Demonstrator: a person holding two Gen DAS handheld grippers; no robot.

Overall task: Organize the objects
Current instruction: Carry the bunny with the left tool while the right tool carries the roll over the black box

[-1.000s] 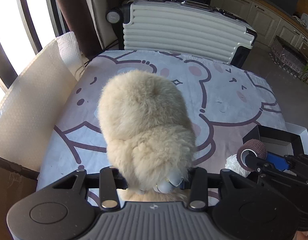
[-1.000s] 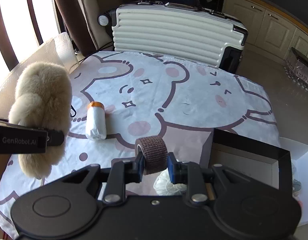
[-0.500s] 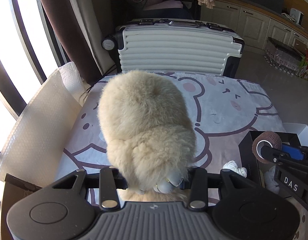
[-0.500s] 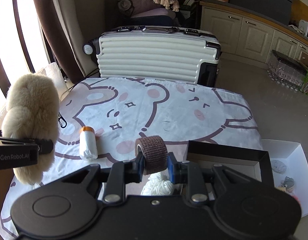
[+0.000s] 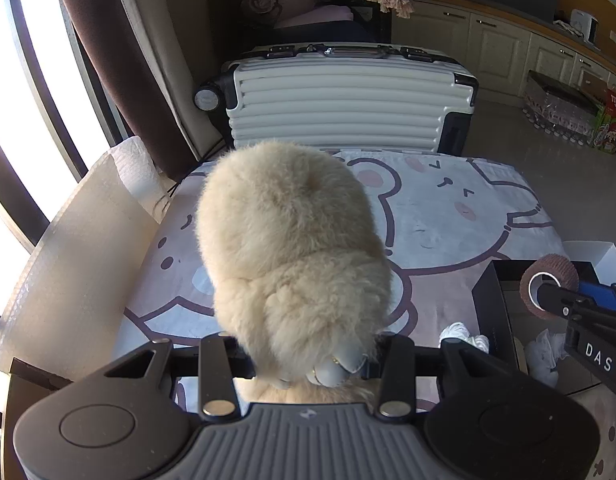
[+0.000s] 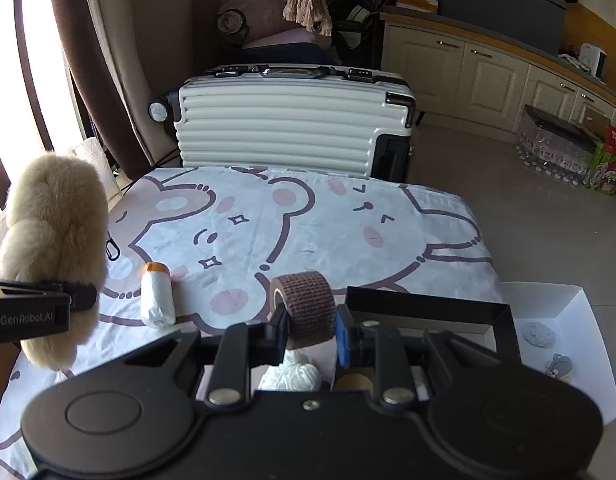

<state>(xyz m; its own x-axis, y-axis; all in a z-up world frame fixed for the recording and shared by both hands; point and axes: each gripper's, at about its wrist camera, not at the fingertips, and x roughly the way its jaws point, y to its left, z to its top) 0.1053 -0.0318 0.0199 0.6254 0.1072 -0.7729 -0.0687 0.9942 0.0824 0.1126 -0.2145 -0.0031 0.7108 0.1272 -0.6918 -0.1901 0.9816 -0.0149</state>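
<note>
Left gripper (image 5: 308,360) clamped on a cream fluffy plush toy (image 5: 292,248), raised above a table under a bear-print cloth (image 5: 447,216); toy's metal clasp (image 5: 331,372) tucked down by the fingers. Right gripper (image 6: 309,326) closed on a brown roll of wrap (image 6: 308,304), pinched at both flat ends, just above the near edge of the cloth. Lying on the cloth between the two grippers: a small white roll with an orange cap (image 6: 158,298); nearer the camera, partly hidden under the right gripper, a ball of white string (image 6: 292,374). At the right of the table, an open black box (image 6: 427,308); beside it, farther right, a white tray (image 6: 563,308) with small grey items inside, too small to identify. Behind the table, a white ribbed suitcase (image 6: 284,128) lying on its side; to the left, a bubble-wrap sheet (image 5: 80,264) by the window.
</note>
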